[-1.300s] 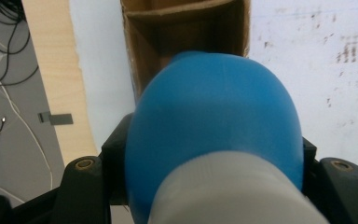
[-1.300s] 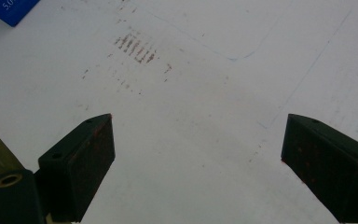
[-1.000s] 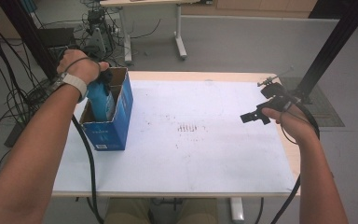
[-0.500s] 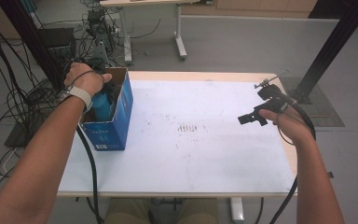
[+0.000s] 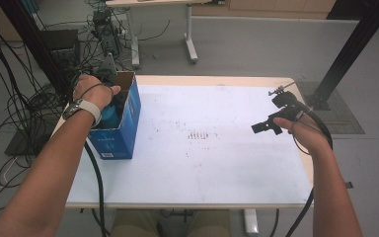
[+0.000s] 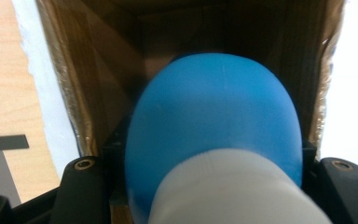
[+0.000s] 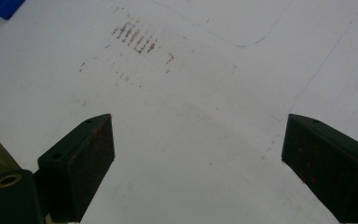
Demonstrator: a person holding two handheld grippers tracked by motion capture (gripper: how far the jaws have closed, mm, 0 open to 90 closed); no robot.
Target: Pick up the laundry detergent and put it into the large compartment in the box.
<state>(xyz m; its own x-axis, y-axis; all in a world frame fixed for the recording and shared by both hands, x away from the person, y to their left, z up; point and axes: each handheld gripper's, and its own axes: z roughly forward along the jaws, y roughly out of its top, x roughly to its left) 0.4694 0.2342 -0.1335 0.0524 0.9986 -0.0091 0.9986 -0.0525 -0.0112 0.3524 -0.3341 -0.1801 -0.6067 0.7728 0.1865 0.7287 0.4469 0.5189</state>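
Inside the box, the left hand-held gripper clamps a blue bottle between cardboard walls; the right hand-held gripper gapes wide over bare counter.

Your widest free room is the bare white table, from the centre of the high view across to its right edge, where your right gripper hovers with jaws spread. At left, the blue box walls stand in the way. In the left gripper view, the blue bottle takes up most of the cardboard opening, leaving narrow gaps beside it.
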